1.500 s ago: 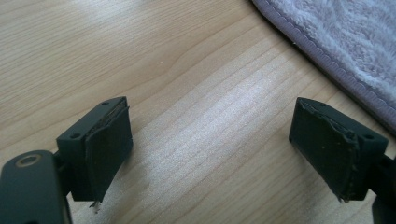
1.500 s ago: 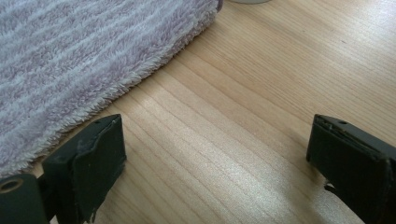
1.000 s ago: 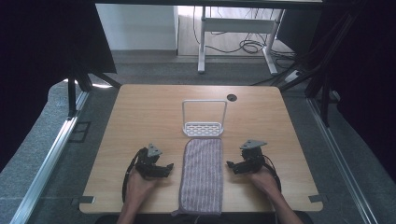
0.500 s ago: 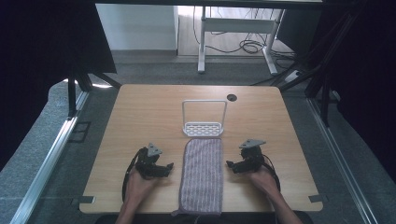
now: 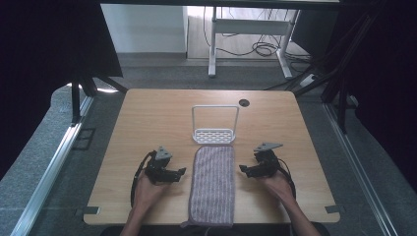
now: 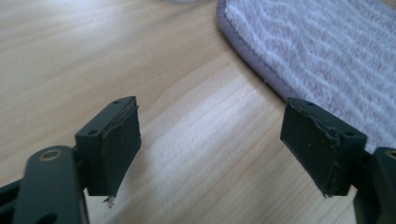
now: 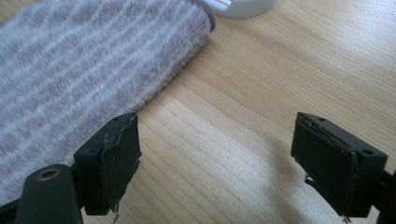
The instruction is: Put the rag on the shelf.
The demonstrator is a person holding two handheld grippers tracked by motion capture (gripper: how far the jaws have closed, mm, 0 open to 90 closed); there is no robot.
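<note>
The striped towel (image 5: pixel 212 184) lay flat on the desk (image 5: pixel 147 118), its far end just short of the white rack (image 5: pixel 214 129). The left tool (image 5: pixel 169 173) and right tool (image 5: pixel 252 168) flanked the towel, both spread wide and empty. A low pinch could scrape wood or bunch the towel against the rack.

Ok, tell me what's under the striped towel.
The striped towel lies flat on the wooden table, its near end over the edge. Anything beneath it is covered; no bulge shows.
</note>
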